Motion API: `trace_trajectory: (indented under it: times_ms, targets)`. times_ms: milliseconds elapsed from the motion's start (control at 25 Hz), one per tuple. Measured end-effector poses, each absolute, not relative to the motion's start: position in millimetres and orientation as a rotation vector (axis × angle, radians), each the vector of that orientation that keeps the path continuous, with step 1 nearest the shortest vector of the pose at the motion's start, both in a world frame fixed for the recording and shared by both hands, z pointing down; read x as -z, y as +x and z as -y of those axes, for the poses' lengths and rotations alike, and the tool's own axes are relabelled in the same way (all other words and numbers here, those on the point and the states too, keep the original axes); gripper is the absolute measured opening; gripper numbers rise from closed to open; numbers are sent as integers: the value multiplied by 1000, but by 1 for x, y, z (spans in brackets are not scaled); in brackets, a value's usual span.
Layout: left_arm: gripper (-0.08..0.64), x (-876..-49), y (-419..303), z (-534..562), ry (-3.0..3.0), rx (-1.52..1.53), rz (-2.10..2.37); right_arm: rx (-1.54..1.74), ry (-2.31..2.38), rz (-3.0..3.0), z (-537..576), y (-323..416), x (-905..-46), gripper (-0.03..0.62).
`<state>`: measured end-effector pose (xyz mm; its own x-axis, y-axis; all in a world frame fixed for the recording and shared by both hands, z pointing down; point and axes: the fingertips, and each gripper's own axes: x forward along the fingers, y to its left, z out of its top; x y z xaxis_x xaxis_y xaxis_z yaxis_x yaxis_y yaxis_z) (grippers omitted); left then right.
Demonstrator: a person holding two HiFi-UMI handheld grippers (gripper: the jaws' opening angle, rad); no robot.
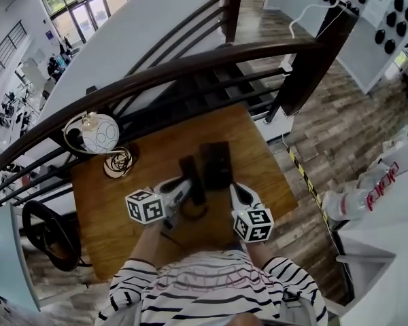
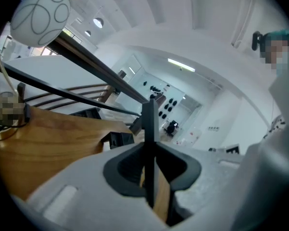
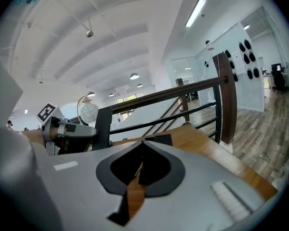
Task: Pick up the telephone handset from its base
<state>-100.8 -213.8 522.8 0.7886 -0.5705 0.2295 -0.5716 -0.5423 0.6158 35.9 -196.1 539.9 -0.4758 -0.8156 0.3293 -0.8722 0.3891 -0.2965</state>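
Note:
The dark telephone handset [image 1: 192,176] is lifted off the table and stands upright beside its black base [image 1: 217,163]. My left gripper [image 1: 183,190] is shut on its lower part. In the left gripper view the handset [image 2: 149,129] shows edge-on as a thin dark bar clamped between the jaws. My right gripper [image 1: 237,191] is just right of the base, shut and holding nothing, with only wood showing past its jaws [image 3: 140,166]. The right gripper view shows the left gripper [image 3: 62,130] holding the handset [image 3: 102,125], and the base [image 3: 160,139] beyond it.
The phone stands on a small wooden table [image 1: 122,202] against a dark stair railing [image 1: 190,66]. A lamp with a white globe [image 1: 99,133] stands at the table's back left. A black round thing [image 1: 49,231] lies left of the table. A white counter [image 1: 394,202] is on the right.

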Motion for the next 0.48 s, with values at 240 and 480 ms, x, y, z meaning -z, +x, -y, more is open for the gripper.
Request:
trace_trajectory:
  times_ms: [240, 480]
  targets:
    - [72, -507, -111, 188, 2322, -6, 830, -616, 1562, 2537, 169, 24, -518, 2]
    - [72, -499, -125, 170, 2341, 9, 827, -609, 1590, 2546, 148, 15, -508, 2]
